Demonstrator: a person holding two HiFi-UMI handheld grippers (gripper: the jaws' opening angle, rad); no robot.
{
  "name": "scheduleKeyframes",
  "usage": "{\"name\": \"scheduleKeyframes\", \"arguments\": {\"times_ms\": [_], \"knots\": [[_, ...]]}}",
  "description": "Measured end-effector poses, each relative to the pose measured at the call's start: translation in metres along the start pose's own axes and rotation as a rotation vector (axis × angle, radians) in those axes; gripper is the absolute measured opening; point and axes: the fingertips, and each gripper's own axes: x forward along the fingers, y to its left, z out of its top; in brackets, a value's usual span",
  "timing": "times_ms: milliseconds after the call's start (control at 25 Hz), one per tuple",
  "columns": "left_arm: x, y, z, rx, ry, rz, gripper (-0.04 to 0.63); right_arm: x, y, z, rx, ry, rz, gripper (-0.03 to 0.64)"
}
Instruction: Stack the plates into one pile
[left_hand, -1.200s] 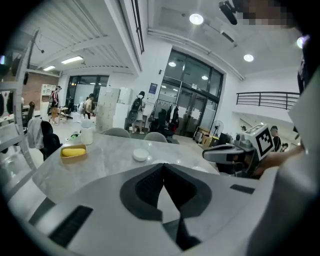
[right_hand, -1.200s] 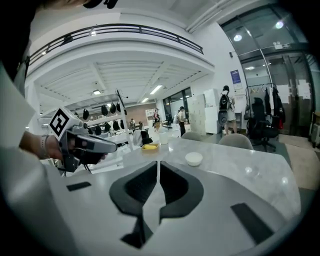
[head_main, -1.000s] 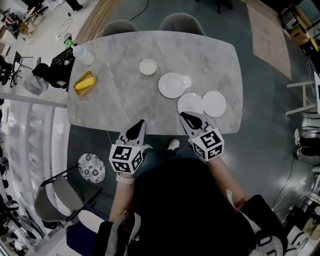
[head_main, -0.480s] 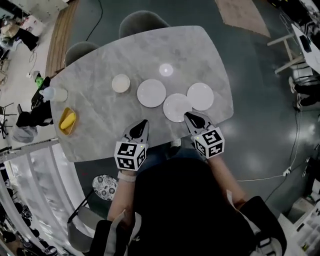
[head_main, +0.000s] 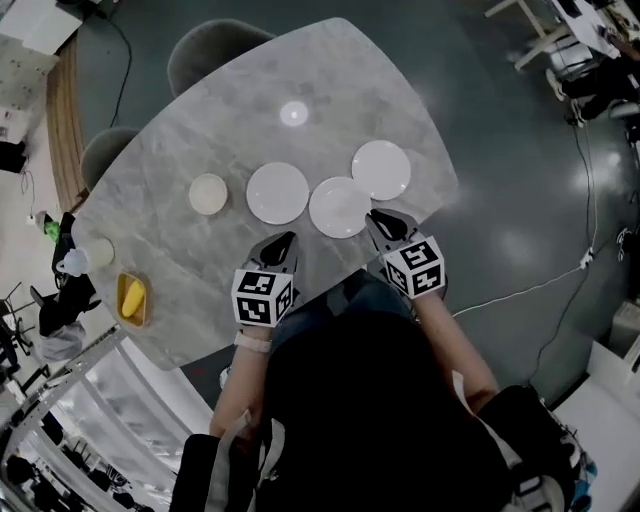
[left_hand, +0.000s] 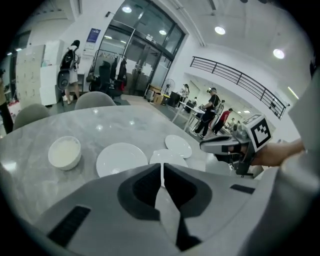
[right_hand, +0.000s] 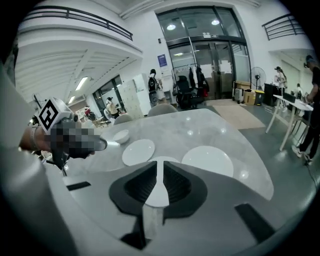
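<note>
Three round plates, with no long axis, are laid flat and unstacked on the table (head_main: 200, 120) in a row: left plate (head_main: 277, 193), middle plate (head_main: 340, 207), right plate (head_main: 381, 169). Both jaw pairs are closed on nothing; the middle plate is found just at 10 o'clock of the right gripper (head_main: 379, 219), the left plate at 12 o'clock of the left gripper (head_main: 286, 239)

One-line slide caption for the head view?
Left gripper and right gripper, shut and empty, at the table edge; three unstacked white plates in a row, bowl alongside.
</note>
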Motion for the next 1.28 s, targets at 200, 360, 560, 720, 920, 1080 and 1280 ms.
{"name": "scheduleKeyframes", "arguments": {"times_ms": [200,360,560,720,920,1080,1280], "knots": [[0.030,0.008,-0.011,0.037,0.096,-0.037,0.011,0.015,-0.016,-0.016,0.061,0.027,-0.064,0.029],[0.049,0.010,-0.021,0.063,0.159,-0.064,0.012,0.023,-0.026,-0.030,0.113,0.048,-0.102,0.030],[0.071,0.010,-0.032,0.079,0.220,-0.090,0.046,0.038,-0.036,-0.049,0.157,0.081,-0.118,0.061],[0.086,0.009,-0.042,0.082,0.266,-0.109,0.074,0.050,-0.042,-0.062,0.199,0.104,-0.124,0.102],[0.100,0.012,-0.054,0.085,0.328,-0.107,0.087,0.064,-0.048,-0.074,0.222,0.135,-0.126,0.126],[0.108,0.015,-0.062,0.056,0.363,-0.091,0.095,0.072,-0.050,-0.081,0.236,0.154,-0.130,0.137],[0.113,0.015,-0.066,0.058,0.378,-0.081,0.097,0.077,-0.050,-0.090,0.230,0.178,-0.139,0.140]]}}
